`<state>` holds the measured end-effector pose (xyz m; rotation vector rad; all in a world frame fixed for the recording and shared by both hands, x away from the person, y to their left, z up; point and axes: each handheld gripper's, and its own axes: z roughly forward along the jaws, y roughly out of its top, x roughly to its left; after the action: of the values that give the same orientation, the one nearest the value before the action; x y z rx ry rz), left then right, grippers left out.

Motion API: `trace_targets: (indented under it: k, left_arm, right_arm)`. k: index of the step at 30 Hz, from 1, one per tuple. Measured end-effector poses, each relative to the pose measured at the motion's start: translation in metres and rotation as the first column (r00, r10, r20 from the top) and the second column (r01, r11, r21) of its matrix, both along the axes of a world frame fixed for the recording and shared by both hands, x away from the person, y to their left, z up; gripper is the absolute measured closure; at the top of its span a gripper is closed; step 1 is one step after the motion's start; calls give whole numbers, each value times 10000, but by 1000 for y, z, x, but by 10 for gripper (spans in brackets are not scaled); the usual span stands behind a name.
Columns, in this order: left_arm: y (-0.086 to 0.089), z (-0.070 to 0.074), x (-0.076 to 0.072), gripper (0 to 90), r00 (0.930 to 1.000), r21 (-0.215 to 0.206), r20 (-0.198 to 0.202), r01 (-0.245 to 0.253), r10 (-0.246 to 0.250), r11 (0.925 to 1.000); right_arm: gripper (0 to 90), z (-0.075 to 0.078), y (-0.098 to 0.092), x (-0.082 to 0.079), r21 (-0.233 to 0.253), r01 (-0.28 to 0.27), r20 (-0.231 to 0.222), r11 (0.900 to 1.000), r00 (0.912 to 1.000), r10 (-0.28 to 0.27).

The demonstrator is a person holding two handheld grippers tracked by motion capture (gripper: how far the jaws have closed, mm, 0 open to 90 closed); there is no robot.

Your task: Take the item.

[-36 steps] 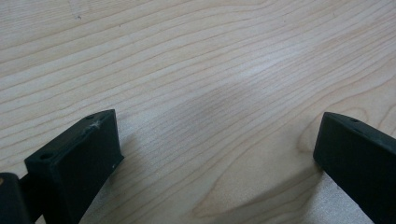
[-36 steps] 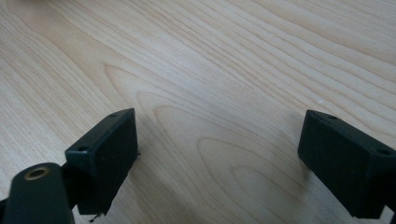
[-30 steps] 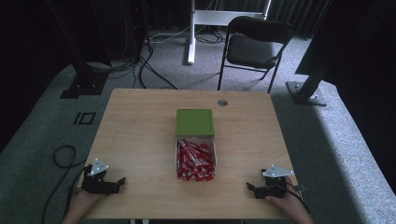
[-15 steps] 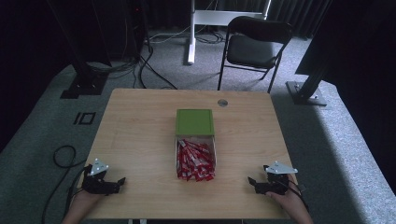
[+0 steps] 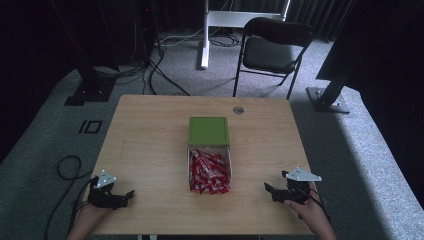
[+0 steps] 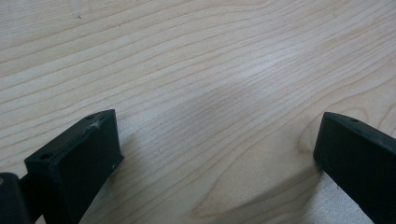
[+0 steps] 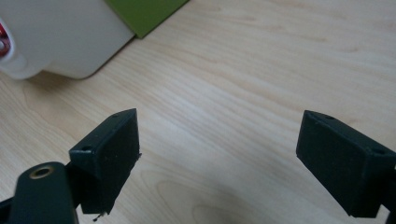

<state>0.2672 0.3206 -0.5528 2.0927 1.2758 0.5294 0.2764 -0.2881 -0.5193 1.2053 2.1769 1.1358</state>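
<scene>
A clear box [image 5: 209, 170] full of red packets sits mid-table, with its green lid [image 5: 208, 131] lying flat just behind it. My left gripper [image 5: 129, 195] rests near the table's front left corner, jaws wide apart over bare wood [image 6: 219, 116]. My right gripper [image 5: 269, 190] is near the front right, also open, pointing toward the box. In the right gripper view the box's white wall [image 7: 60, 37] and a corner of the green lid [image 7: 144, 14] lie at the upper left, well beyond the open jaws [image 7: 217, 154].
The wooden table [image 5: 150, 135] has a small round grommet [image 5: 238, 109] near its far edge. A folding chair [image 5: 272, 50] and stand bases stand on the carpet behind. A cable loops on the floor at the left [image 5: 67, 167].
My right gripper has shifted slightly toward the right and front. The left gripper has stayed put.
</scene>
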Motion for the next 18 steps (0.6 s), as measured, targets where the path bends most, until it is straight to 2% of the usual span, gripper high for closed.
trace_targets:
  k: [18]
  left_arm:
    - [0,0,0,15,10000,-10,-7,-13,13,10000]
  right_arm:
    - [131,24,17,9,409,-212,385,9989,9991,196]
